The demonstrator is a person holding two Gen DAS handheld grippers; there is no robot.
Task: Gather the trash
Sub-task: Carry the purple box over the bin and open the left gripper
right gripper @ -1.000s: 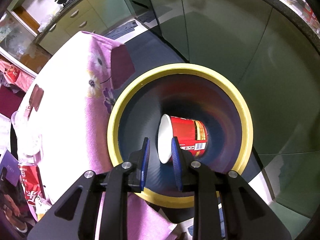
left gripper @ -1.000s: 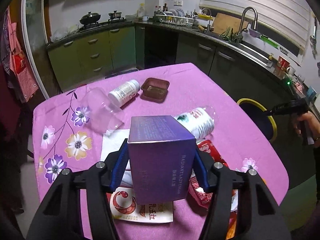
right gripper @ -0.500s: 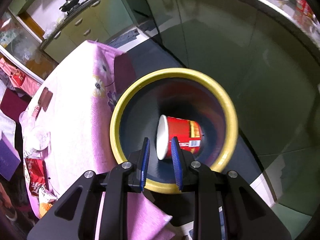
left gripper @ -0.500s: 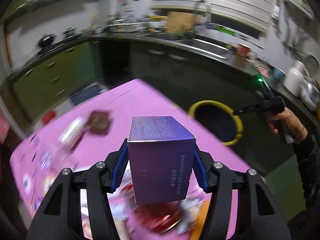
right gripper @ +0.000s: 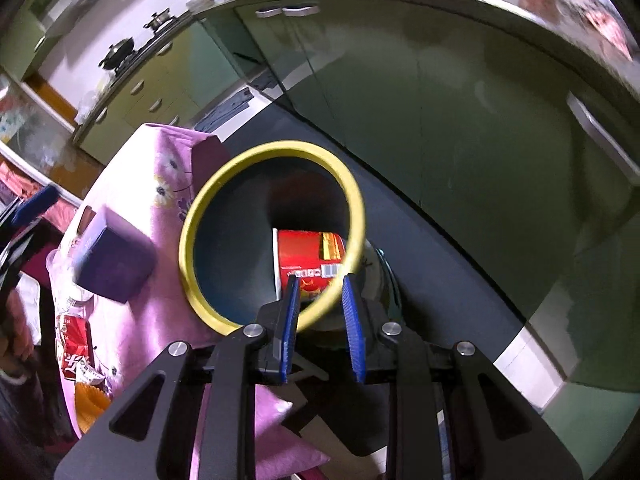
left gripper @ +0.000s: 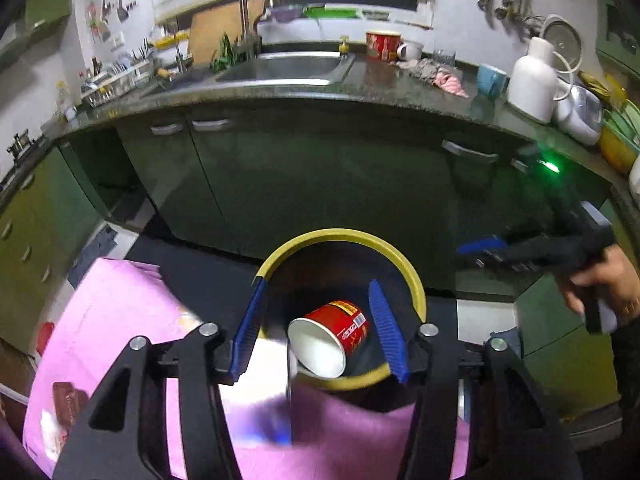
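A yellow-rimmed bin (left gripper: 340,234) (right gripper: 192,220) stands on the floor beside the table, with a red paper cup (left gripper: 340,320) (right gripper: 308,252) lying inside. My left gripper (left gripper: 317,284) hangs over the bin's near edge. Its jaws are closing with nothing between the pads. The purple box (right gripper: 114,264) is loose in the air over the tablecloth, just left of the bin, and shows as a blur (left gripper: 264,412) below the left pads. My right gripper (right gripper: 321,278) hovers at the bin's right rim, narrowly open and empty. A hand (left gripper: 600,280) holds it.
The pink flowered tablecloth (right gripper: 160,176) hangs right against the bin. Red packets (right gripper: 74,344) and a brown tray (left gripper: 68,398) lie on the table. Dark green cabinets (left gripper: 320,168) and a counter with a sink (left gripper: 288,66) stand behind the bin.
The left gripper swung from the table to above the bin, and the purple box has left its jaws. The right gripper drew back from over the bin's mouth toward its rim.
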